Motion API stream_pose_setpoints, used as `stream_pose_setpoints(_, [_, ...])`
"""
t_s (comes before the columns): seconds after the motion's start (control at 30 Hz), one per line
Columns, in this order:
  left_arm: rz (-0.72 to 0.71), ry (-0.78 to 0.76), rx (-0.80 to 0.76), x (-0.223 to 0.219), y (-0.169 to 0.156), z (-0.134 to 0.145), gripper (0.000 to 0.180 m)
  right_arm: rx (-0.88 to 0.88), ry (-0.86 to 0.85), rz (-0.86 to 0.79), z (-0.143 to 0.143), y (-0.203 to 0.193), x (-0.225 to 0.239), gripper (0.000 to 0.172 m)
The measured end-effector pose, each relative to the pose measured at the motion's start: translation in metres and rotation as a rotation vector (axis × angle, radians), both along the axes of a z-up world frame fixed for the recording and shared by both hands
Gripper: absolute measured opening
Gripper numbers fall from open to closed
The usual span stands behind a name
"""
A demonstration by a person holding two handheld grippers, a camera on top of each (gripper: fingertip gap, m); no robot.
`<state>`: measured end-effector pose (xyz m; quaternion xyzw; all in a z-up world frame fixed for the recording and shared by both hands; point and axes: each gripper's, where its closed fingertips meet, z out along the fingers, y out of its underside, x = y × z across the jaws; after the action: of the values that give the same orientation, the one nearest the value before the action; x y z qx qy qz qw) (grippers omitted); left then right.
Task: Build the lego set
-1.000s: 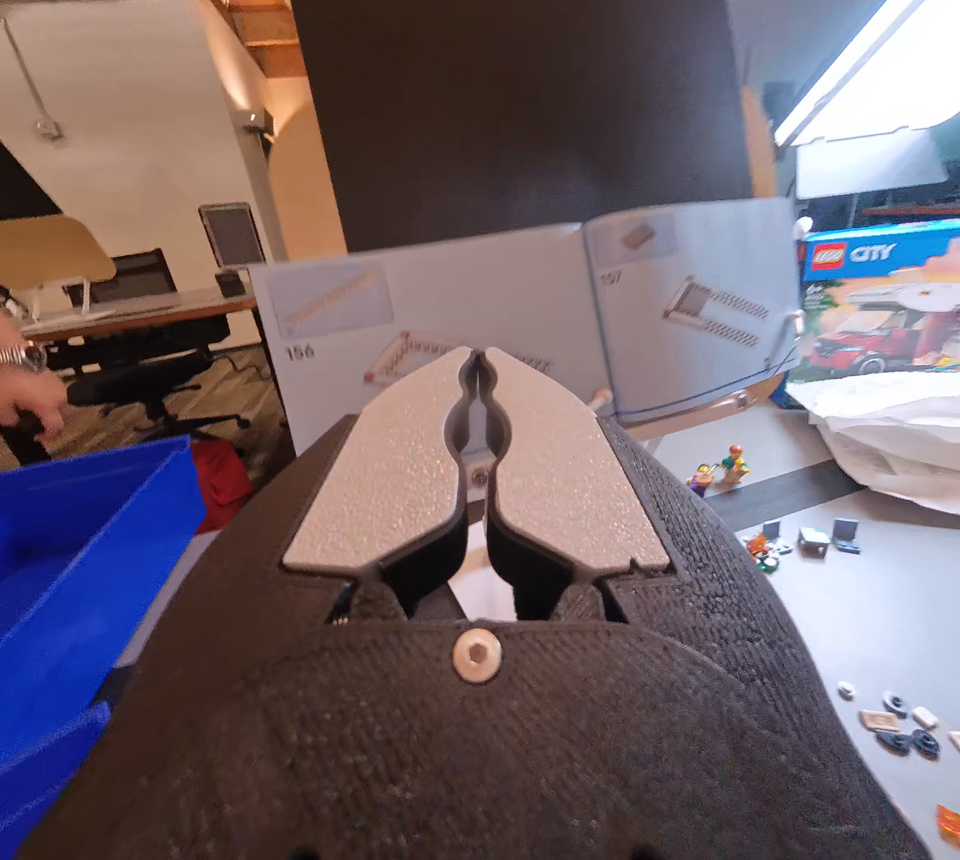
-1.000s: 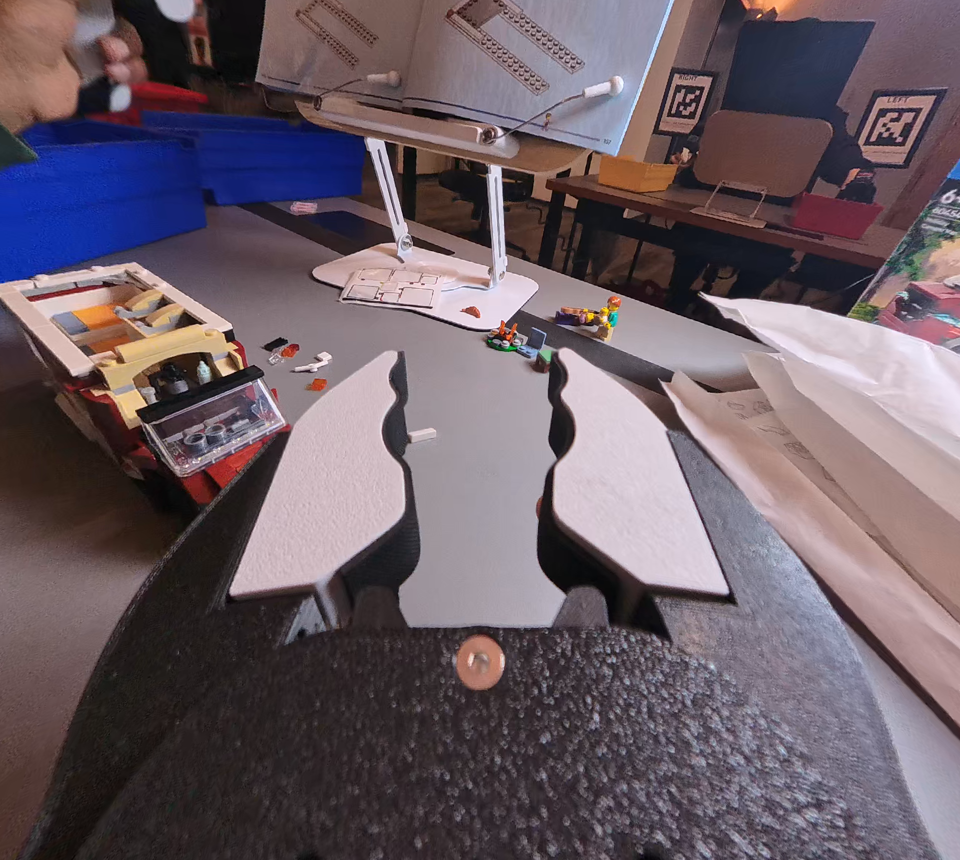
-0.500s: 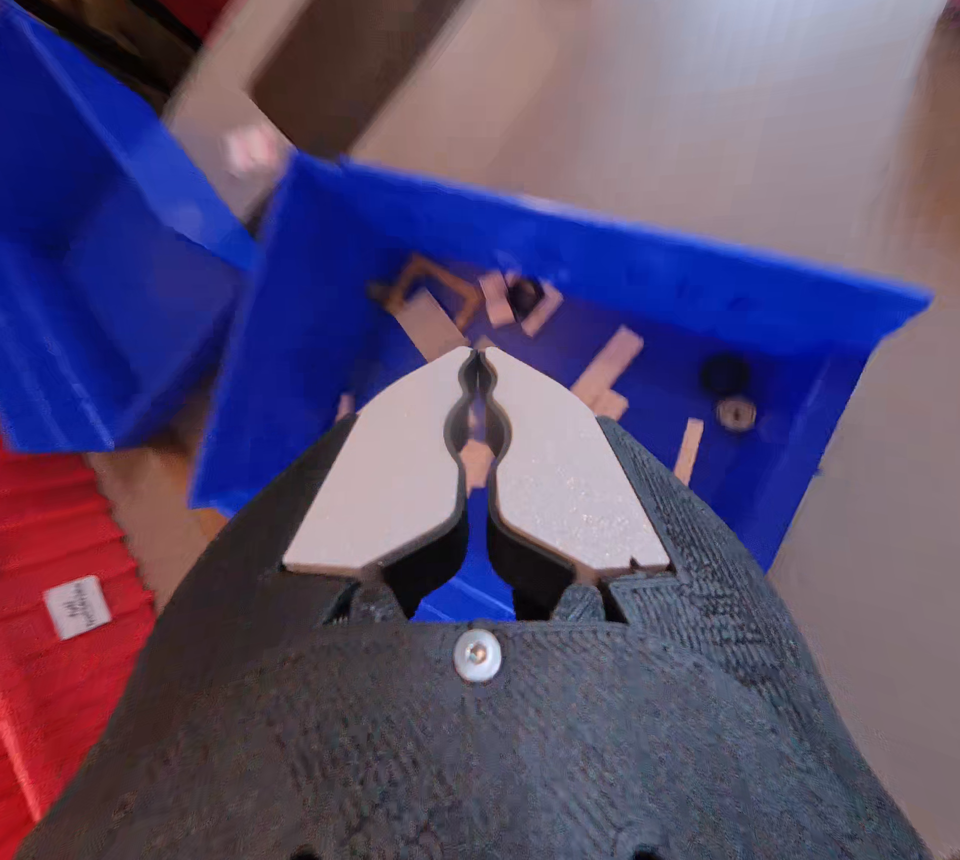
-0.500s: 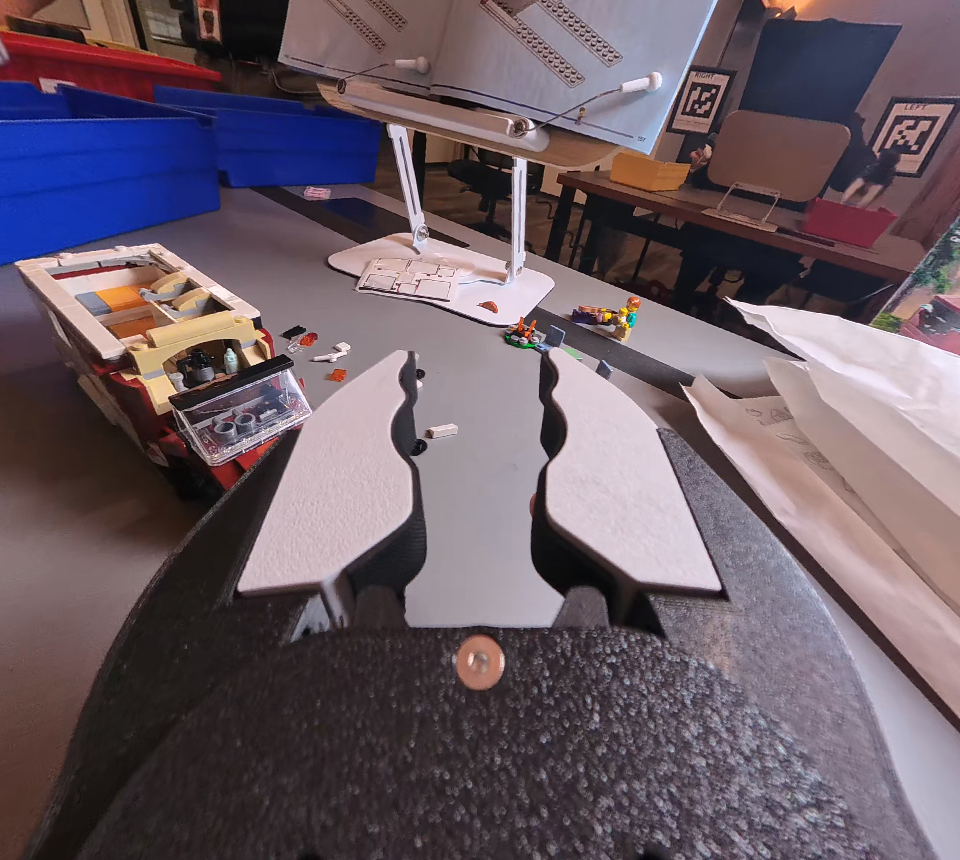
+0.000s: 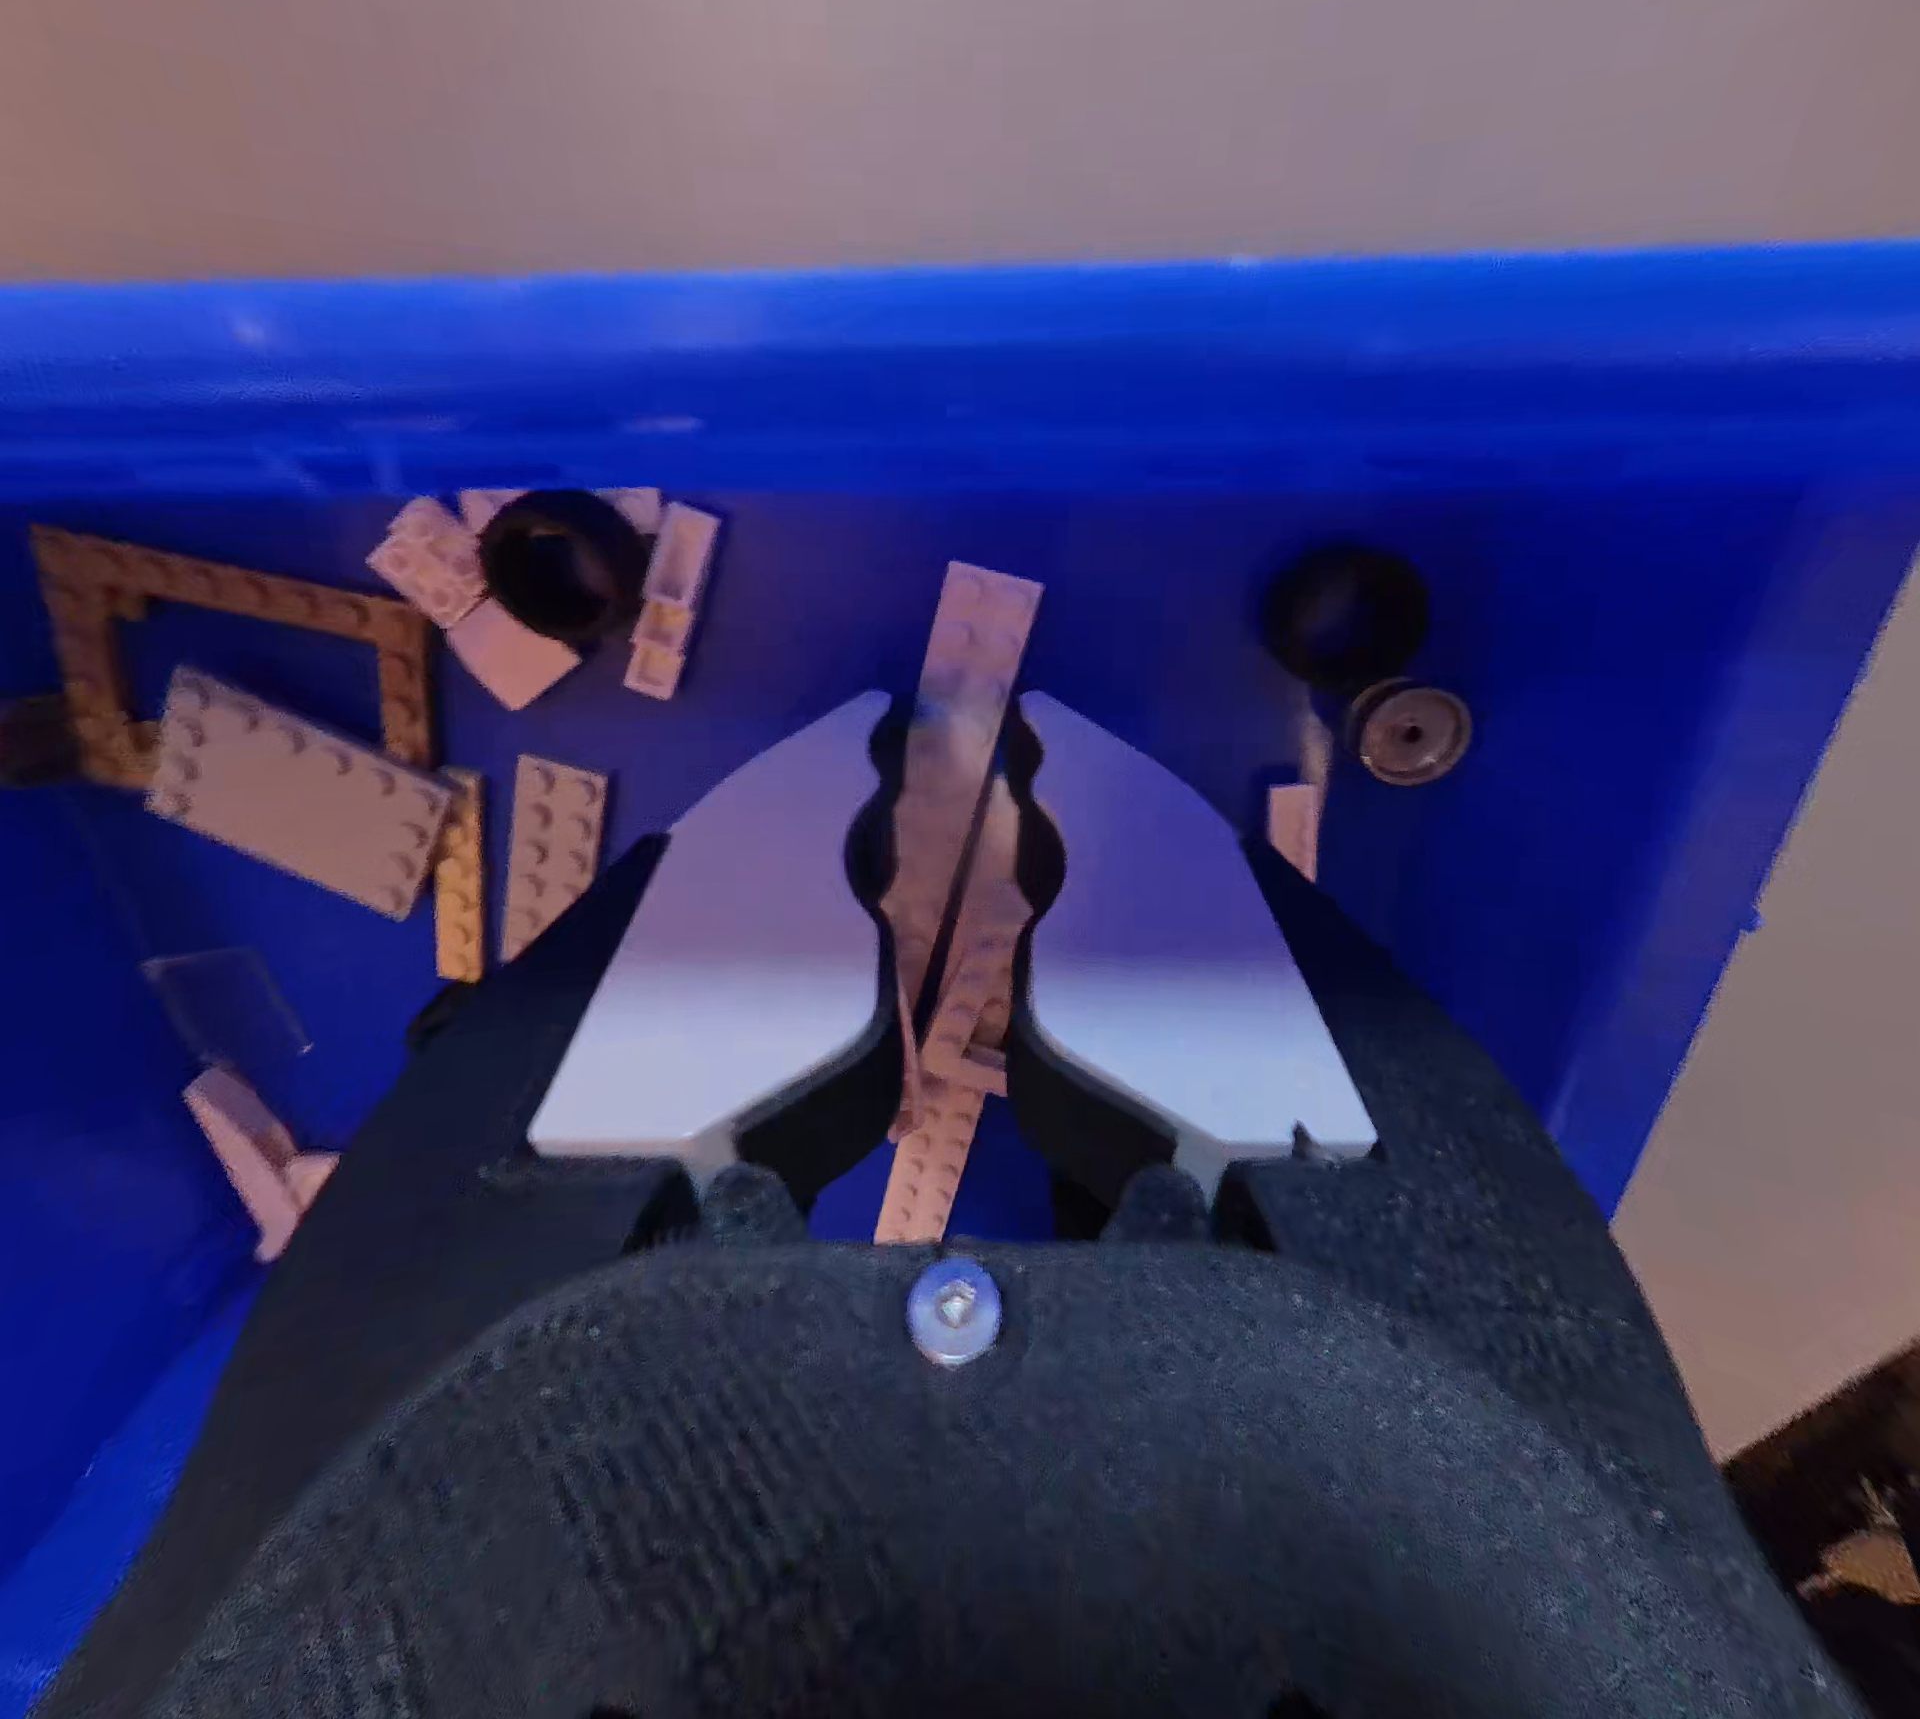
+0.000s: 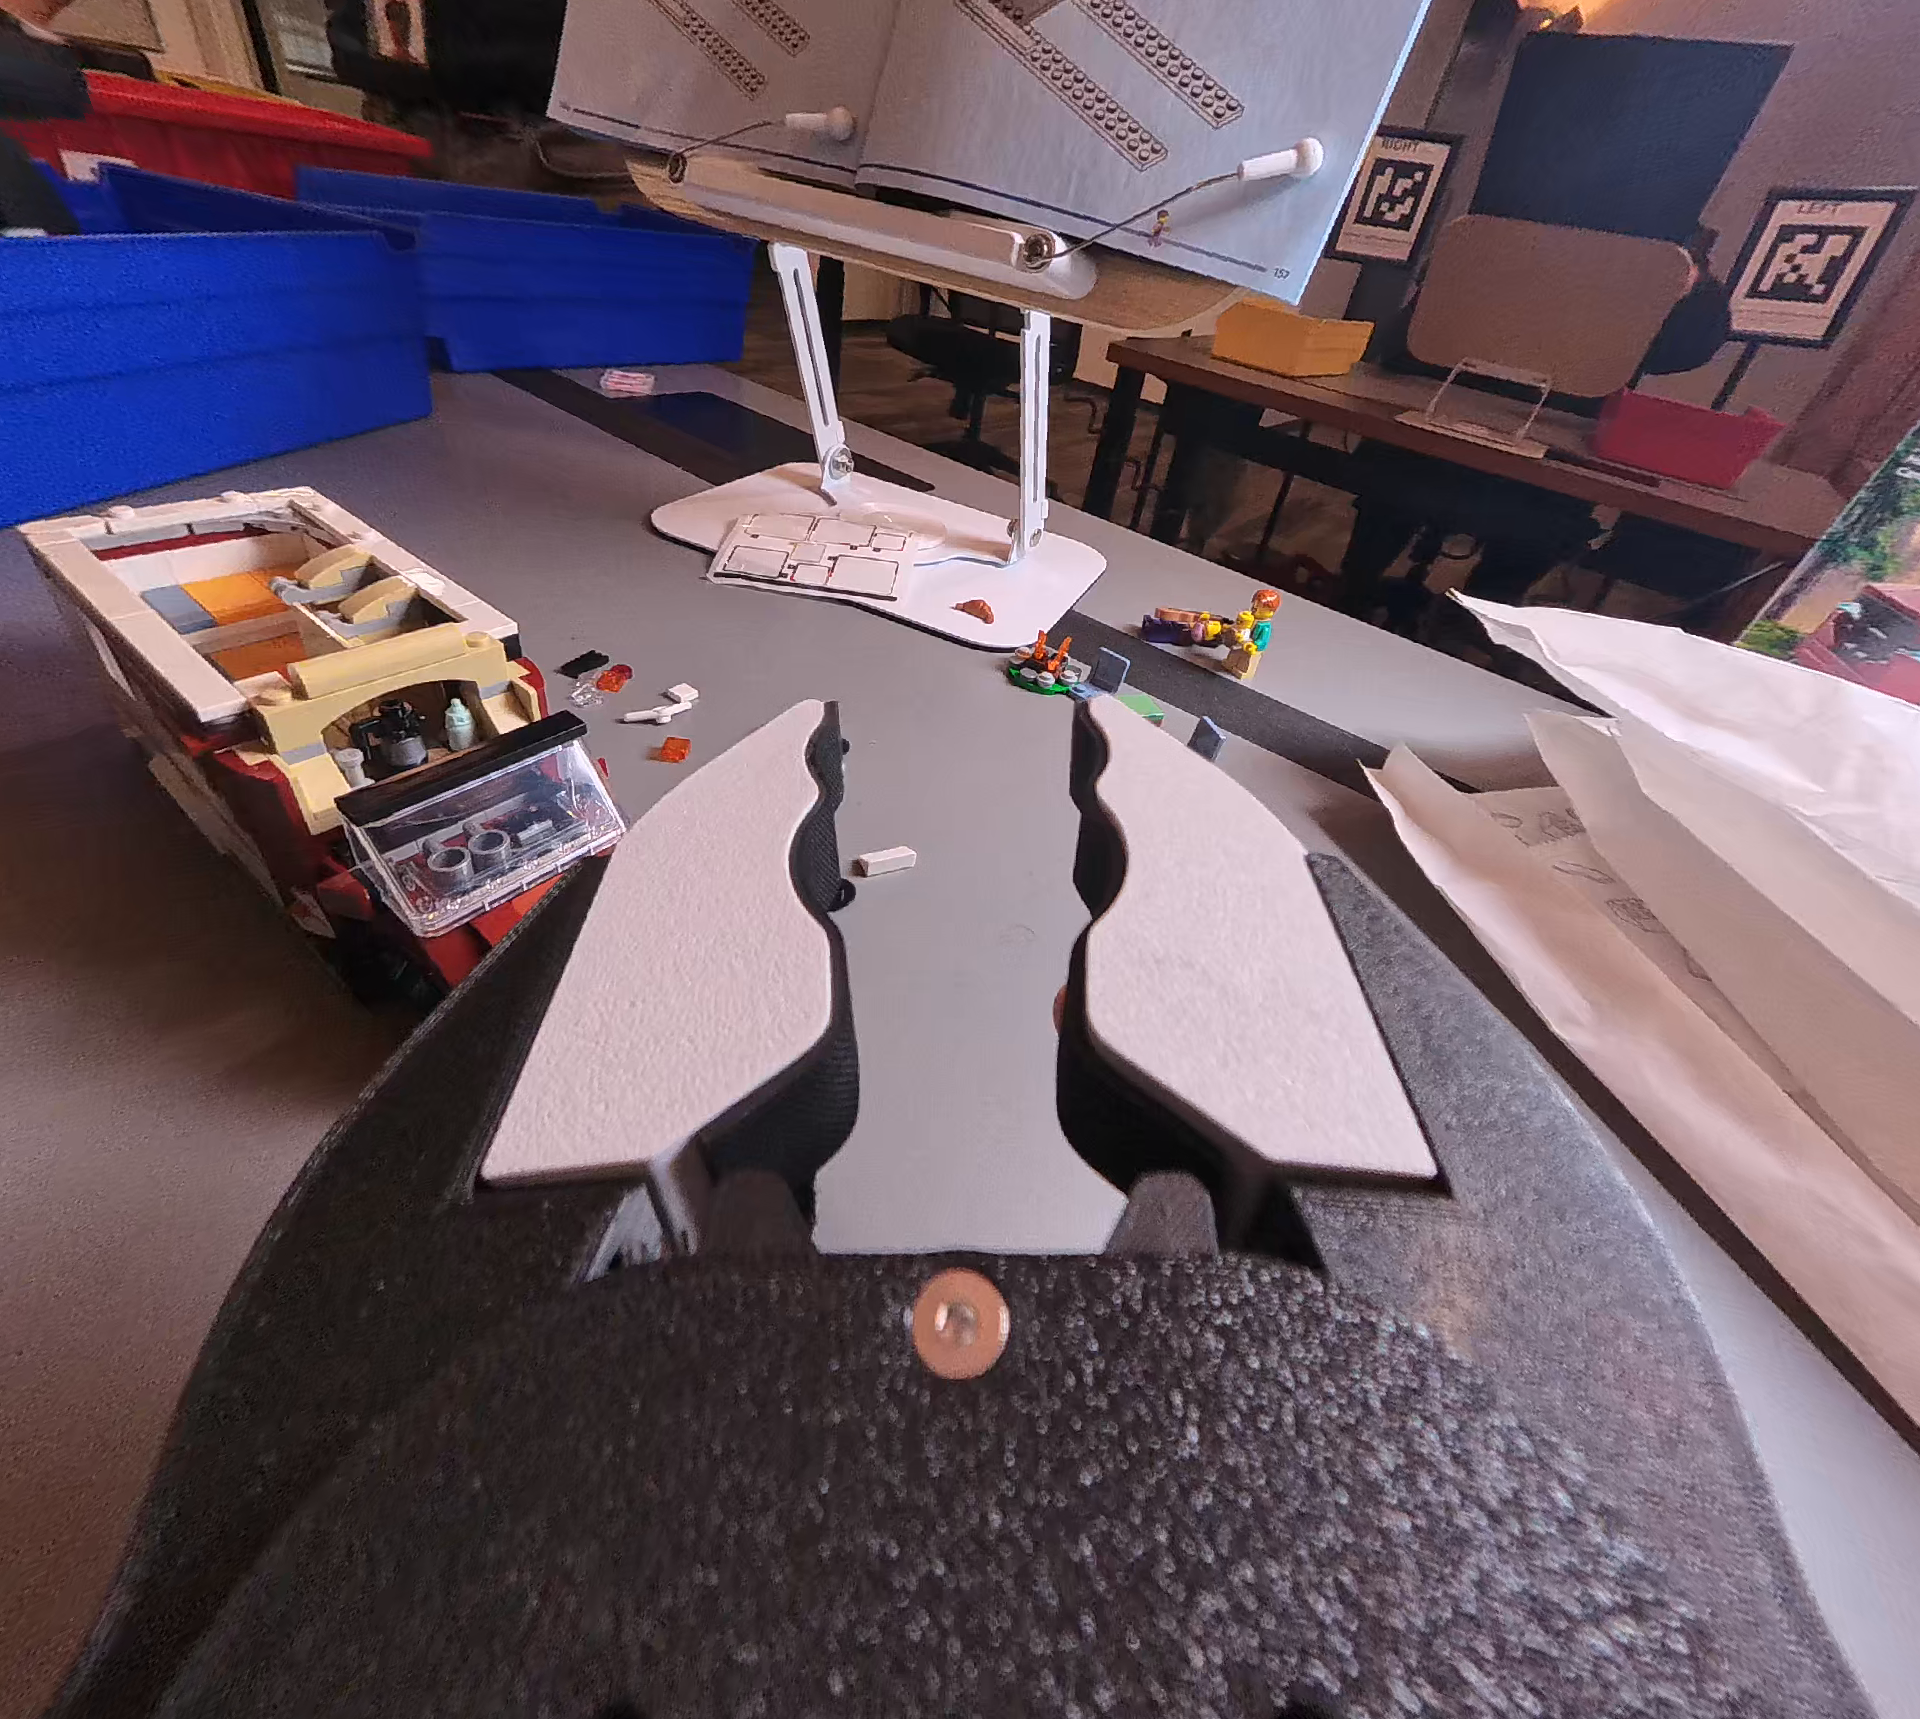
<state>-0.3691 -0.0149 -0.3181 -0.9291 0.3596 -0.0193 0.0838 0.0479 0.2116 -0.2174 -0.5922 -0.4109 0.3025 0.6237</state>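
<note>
We see the blue bin (image 5: 935,381) cut off at the left and right picture edges, and its pieces are blurred. The long tan plate (image 5: 977,641) runs under the left tongs (image 5: 956,713), so contact is unclear. The brick camper (image 6: 312,713) loses its rear at the left edge.

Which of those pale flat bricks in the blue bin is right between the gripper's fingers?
The long narrow plate at centre, running between the left gripper fingers; the wider plates lie off left.
</note>
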Motion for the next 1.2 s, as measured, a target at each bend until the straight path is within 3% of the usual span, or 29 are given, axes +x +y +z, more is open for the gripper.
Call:
stream_pose_setpoints(0.03, [-0.010,-0.007,-0.008,0.001,0.000,0.000,0.017,0.000,-0.001,0.004,0.000,0.000,0.000,0.041])
stream_pose_setpoints(0.17, [-0.020,0.069,-0.010,-0.010,0.002,0.002,0.017,0.011,-0.011,0.013,-0.001,-0.002,0.000,0.041])
stream_pose_setpoints(0.27, [0.020,0.038,0.099,-0.010,0.010,0.033,0.017,0.028,-0.015,0.005,0.000,-0.003,0.001,0.041])
stream_pose_setpoints(0.33, [0.058,0.019,0.258,-0.009,0.021,0.077,0.017,0.036,-0.003,-0.002,0.004,-0.003,0.002,0.041])
stream_pose_setpoints(0.43, [0.138,-0.084,0.582,0.011,0.038,0.168,0.016,0.038,0.017,-0.009,0.008,-0.002,0.004,0.041])
stream_pose_setpoints(0.53, [0.129,-0.341,0.804,0.074,0.037,0.247,0.016,0.042,0.027,0.001,0.011,-0.005,0.003,0.041])
stream_pose_setpoints(0.6, [0.077,-0.542,0.850,0.133,0.030,0.272,0.016,0.057,0.031,0.024,0.016,-0.011,0.001,0.041])
stream_pose_setpoints(0.73, [0.049,-0.902,0.874,0.235,0.029,0.268,0.016,0.029,0.041,0.243,0.030,-0.055,-0.019,0.041])
stream_pose_setpoints(0.87, [0.201,-1.162,0.816,0.292,0.061,0.221,0.016,-0.065,-0.017,0.562,0.045,-0.128,-0.041,0.041])
stream_pose_setpoints(0.93, [0.315,-1.255,0.766,0.307,0.082,0.199,0.016,-0.088,-0.062,0.628,0.051,-0.156,-0.049,0.041])
stream_pose_setpoints(1.07, [0.428,-1.362,0.681,0.335,0.105,0.179,0.016,-0.074,-0.194,0.439,0.041,-0.154,-0.065,0.038])
stream_pose_setpoints(1.2, [0.465,-1.400,0.634,0.352,0.111,0.174,0.016,-0.080,-0.224,0.284,0.031,-0.130,-0.064,0.010])
